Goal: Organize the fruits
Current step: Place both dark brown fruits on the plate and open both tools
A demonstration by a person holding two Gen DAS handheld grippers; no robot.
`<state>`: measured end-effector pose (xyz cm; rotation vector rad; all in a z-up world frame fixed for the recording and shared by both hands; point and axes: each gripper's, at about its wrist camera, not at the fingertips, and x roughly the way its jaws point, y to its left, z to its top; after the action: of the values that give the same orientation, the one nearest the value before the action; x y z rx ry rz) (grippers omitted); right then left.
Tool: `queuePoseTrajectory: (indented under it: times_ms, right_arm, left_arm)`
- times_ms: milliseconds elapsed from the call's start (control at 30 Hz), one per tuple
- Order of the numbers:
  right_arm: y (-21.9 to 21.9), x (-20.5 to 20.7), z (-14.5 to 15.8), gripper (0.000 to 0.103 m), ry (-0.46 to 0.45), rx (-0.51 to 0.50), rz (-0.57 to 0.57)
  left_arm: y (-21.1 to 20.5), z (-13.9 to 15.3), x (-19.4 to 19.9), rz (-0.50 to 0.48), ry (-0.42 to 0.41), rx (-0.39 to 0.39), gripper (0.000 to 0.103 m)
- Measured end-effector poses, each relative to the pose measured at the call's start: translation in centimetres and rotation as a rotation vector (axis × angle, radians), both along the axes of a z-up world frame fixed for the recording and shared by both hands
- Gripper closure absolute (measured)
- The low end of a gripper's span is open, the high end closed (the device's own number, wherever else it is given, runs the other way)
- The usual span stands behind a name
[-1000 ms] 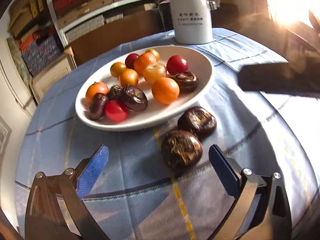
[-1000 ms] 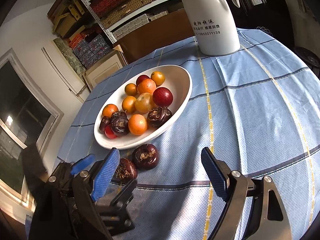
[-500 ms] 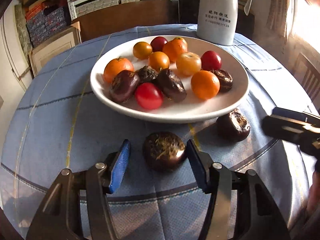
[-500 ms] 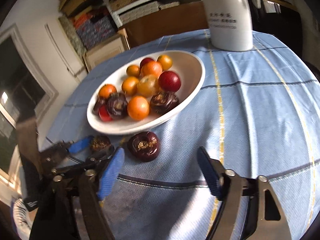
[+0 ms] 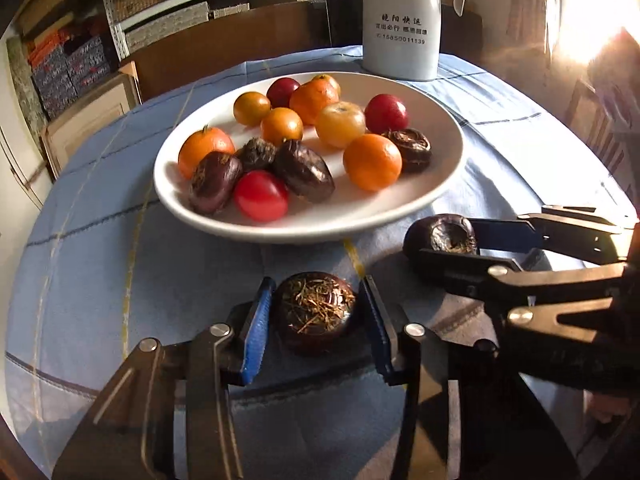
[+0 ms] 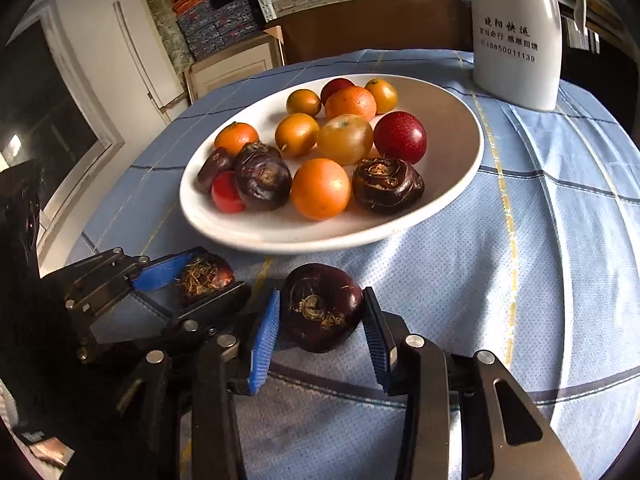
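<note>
Since the earlier frame your left gripper [image 5: 316, 322] has closed onto the fibrous chestnut [image 5: 314, 312], and your right gripper [image 6: 320, 326] now clamps the smooth chestnut [image 6: 322, 306]. Both chestnuts sit on the cloth [image 6: 520, 260], just before the plate [image 6: 280, 236] of fruit.

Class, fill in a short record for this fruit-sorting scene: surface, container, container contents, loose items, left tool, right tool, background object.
surface: round table with blue checked cloth
container: white oval plate
container contents: orange, yellow and red fruits plus dark brown water chestnuts
loose items: two water chestnuts on the cloth, in front of the plate
left tool: left hand-held gripper, blue pads against the fibrous water chestnut
right tool: right hand-held gripper, pads against the smoother water chestnut
background object: white jug with printed text, behind the plate
</note>
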<state>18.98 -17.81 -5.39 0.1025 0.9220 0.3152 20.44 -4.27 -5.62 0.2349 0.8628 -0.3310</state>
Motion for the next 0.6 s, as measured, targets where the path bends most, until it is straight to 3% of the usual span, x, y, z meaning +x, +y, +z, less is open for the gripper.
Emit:
queuePoseTrajectory:
  times_ms: [100, 333, 433, 600]
  right_arm:
    - [-0.4, -0.5, 0.2, 0.062, -0.007, 0.012, -0.004]
    - [-3.7, -2.7, 3.5, 0.062, -0.125, 0.124, -0.077]
    - [-4.6, -2.7, 5.4, 0.062, -0.185, 0.134, -0.123]
    - [-4.7, 1.2, 7.5, 0.062, -0.185, 0.109, -0.139]
  left_arm:
    - [1.1, 0.3, -0.7, 0.03, -0.013, -0.026, 0.061]
    - [2.2, 4.1, -2.7, 0.081, -0.177, -0.031, 0.061]
    - [2.2, 6.2, -0.8, 0.11, -0.212, -0.027, 0.061]
    - [1.9, 7.6, 3.9, 0.153, -0.225, -0.026, 0.061]
